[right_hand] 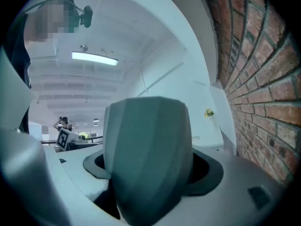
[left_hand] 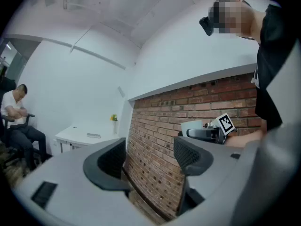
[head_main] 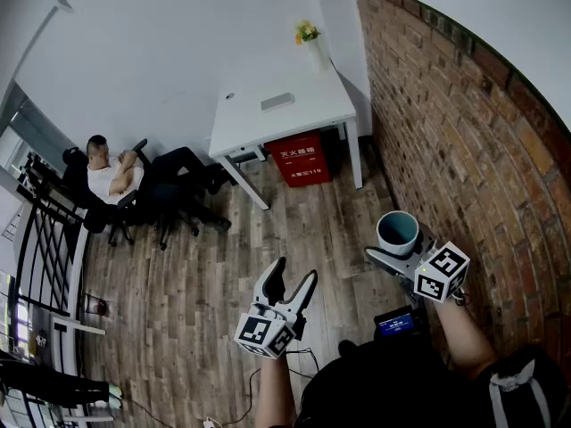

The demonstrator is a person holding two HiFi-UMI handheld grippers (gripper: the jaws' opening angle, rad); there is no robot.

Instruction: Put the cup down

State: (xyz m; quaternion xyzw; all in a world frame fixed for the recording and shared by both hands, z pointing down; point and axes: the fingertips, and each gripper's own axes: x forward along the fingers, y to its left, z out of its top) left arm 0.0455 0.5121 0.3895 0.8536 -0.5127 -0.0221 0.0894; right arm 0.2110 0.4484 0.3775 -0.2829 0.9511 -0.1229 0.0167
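Right tongs clamped on the cup, jaws set wide on both its sides. Cup upright, mouth up, held in the air over the wood floor, near the brick wall, well away from the white table. Left tongs fully spread, nothing between them.

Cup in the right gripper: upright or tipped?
Upright. The cup shows its open mouth facing up in head view; the right gripper grips its sides, walls standing roughly vertical.
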